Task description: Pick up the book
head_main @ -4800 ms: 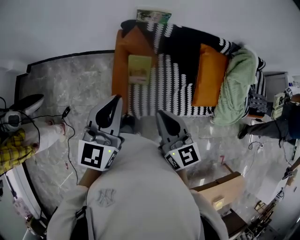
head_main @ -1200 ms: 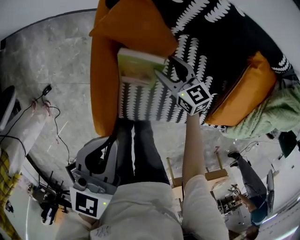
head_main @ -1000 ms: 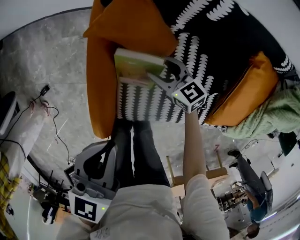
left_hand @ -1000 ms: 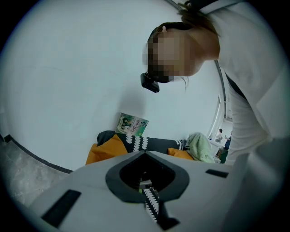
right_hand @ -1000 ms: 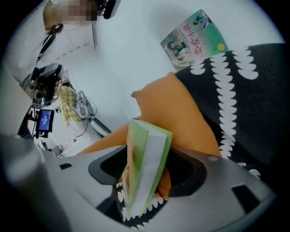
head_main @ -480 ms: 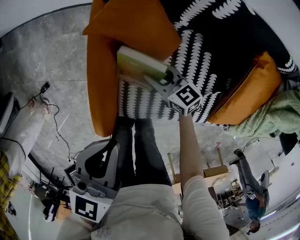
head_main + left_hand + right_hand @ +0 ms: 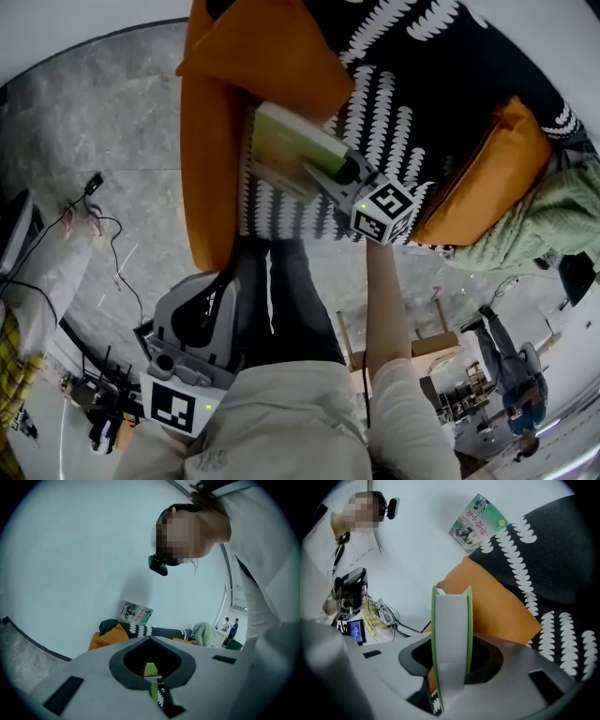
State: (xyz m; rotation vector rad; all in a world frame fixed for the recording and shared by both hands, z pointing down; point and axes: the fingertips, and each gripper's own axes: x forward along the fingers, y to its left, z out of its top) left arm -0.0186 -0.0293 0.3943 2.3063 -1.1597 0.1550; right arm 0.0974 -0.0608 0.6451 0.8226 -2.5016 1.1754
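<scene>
The book (image 7: pixel 286 150), thick with a light green cover, is in my right gripper (image 7: pixel 328 169), lifted and tilted above the black-and-white patterned sofa seat (image 7: pixel 394 103). The jaws have just been closing, with the book between them. In the right gripper view the book (image 7: pixel 451 634) stands on edge between the jaws of the right gripper (image 7: pixel 450 656), white page block towards the camera, both pads pressed on its covers. My left gripper (image 7: pixel 220 281) hangs low by the person's legs, jaws together and holding nothing; in its own view the left gripper (image 7: pixel 151 641) points at the sofa.
An orange cushion (image 7: pixel 272 47) lies just behind the book and another orange cushion (image 7: pixel 478 178) at the seat's right, beside a green blanket (image 7: pixel 553 225). A picture book (image 7: pixel 478 520) leans on the wall above the sofa. Cables (image 7: pixel 94 216) trail over the marble floor at left. A wooden stool (image 7: pixel 412 352) stands near right.
The right gripper has closed on the book, rolled, and raised it off the seat so it now tilts. The left gripper has stayed where it was.
</scene>
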